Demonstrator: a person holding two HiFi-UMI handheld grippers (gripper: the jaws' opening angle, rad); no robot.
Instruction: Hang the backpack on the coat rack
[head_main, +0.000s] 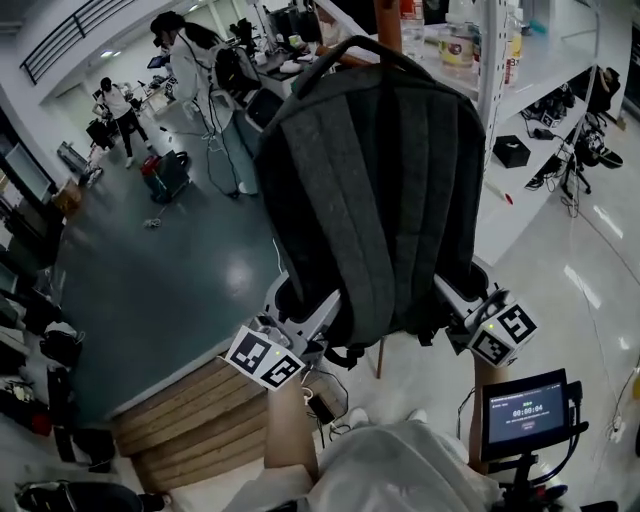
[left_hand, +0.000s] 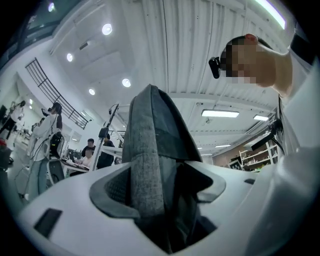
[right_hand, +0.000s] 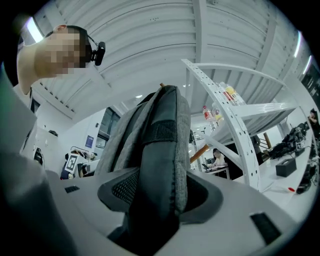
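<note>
**Backpack raised to the rack, not yet confirmed hung**

Both grippers are clamped on the backpack (head_main: 370, 190). In the left gripper view, the left gripper (left_hand: 160, 185) has its jaws standing wide with grey fabric and a strap edge pressed between the pads. In the right gripper view, the right gripper (right_hand: 160, 192) is clamped the same way on the bag's other side. From the head view I am holding the bag by its two lower corners, upright, panel towards me.

Position: the backpack is off the floor, directly in front of the coat rack (head_main: 388, 18). The wooden pole shows above the bag and again below it. The top handle (head_main: 358, 45) arches up just beside the pole, with a brownish peg (head_main: 335, 56) showing under the loop.

Progress, as I judge it:
- Done: the bag is picked up, lifted and brought to rack height.
- Unclear: I cannot tell whether the handle sits over the peg or only in front of it.
- Left: seat the loop on a peg, lower until the rack takes the weight, then open both grippers and back away.

Risk: if I let go before the loop is caught, the bag drops.
</note>
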